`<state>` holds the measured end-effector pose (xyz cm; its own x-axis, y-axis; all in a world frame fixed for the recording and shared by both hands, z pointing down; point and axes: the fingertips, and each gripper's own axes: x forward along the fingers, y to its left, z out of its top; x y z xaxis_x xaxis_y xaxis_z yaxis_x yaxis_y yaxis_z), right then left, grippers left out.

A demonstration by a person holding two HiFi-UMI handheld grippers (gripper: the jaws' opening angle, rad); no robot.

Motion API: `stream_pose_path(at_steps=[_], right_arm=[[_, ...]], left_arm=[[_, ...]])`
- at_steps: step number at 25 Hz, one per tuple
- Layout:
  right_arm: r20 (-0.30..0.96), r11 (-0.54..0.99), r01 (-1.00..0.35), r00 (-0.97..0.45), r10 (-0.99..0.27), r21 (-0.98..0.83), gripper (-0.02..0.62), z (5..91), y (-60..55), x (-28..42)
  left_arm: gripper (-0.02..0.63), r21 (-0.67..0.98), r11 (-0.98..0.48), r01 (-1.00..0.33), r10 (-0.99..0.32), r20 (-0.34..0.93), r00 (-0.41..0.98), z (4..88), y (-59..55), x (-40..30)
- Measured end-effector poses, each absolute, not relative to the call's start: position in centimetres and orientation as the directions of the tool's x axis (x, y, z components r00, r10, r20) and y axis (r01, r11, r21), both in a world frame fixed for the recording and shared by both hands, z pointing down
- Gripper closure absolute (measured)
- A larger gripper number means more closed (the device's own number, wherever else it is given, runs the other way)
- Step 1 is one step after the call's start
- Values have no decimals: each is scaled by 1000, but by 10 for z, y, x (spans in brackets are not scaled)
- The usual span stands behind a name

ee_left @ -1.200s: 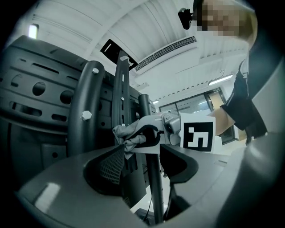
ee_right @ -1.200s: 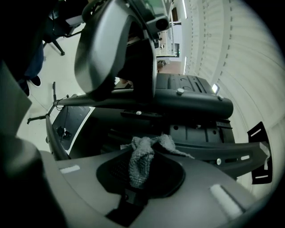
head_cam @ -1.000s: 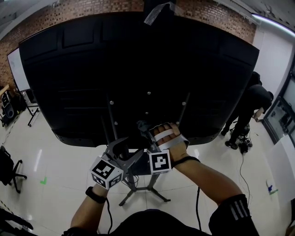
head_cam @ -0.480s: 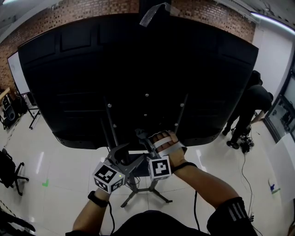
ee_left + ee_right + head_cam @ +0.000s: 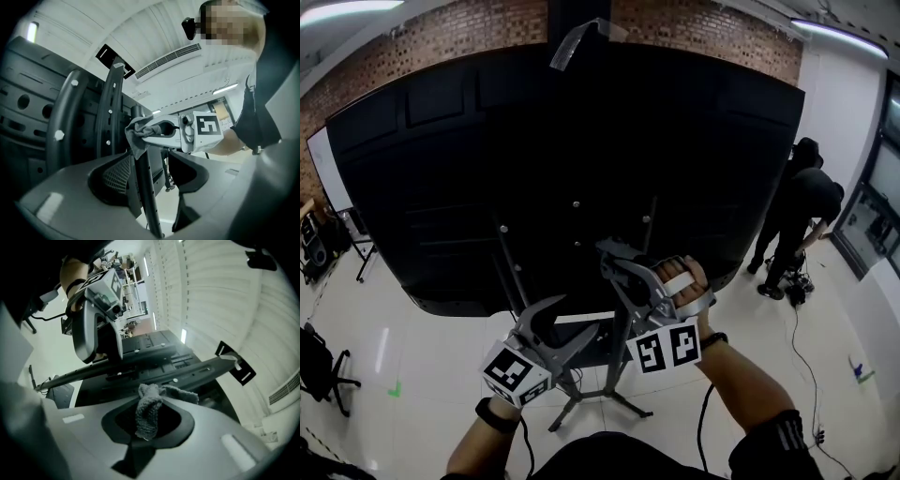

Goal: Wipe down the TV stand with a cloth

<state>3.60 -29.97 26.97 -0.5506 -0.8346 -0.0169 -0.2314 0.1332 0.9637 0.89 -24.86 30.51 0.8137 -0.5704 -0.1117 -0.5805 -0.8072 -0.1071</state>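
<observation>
The big black TV back (image 5: 487, 169) hangs on a dark metal stand whose upright post (image 5: 617, 352) rises from splayed feet (image 5: 581, 398). My right gripper (image 5: 614, 255) is shut on a grey cloth (image 5: 150, 413) and presses it against the upper part of the stand. In the left gripper view that cloth (image 5: 138, 133) sits wrapped on the post (image 5: 143, 187), with the right gripper (image 5: 164, 133) behind it. My left gripper (image 5: 558, 323) is lower down and open, its jaws standing either side of the post with a gap to spare.
A mounting rail (image 5: 154, 371) with bolts runs across behind the cloth. A person in black (image 5: 802, 206) bends over at the far right beside cables on the floor. An office chair (image 5: 319, 361) stands at the left on the glossy white floor.
My right gripper has moved up and to the right along the stand with the cloth in it. The left gripper has stayed low by the post.
</observation>
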Motion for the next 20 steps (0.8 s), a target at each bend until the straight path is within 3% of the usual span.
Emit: stream_pose_path(at_steps=[6,20], right_arm=[[-106,158,-437,-522,-846,885,537,212,-305,93],[-107,192,-513,-497,-861,836,537,193,-374,139]], left_arm=[[330,-141,-835,-532,-515,-138,846,283,-243,36],[330,-153,-861,-485,-467,-141,873,270,-250,83]])
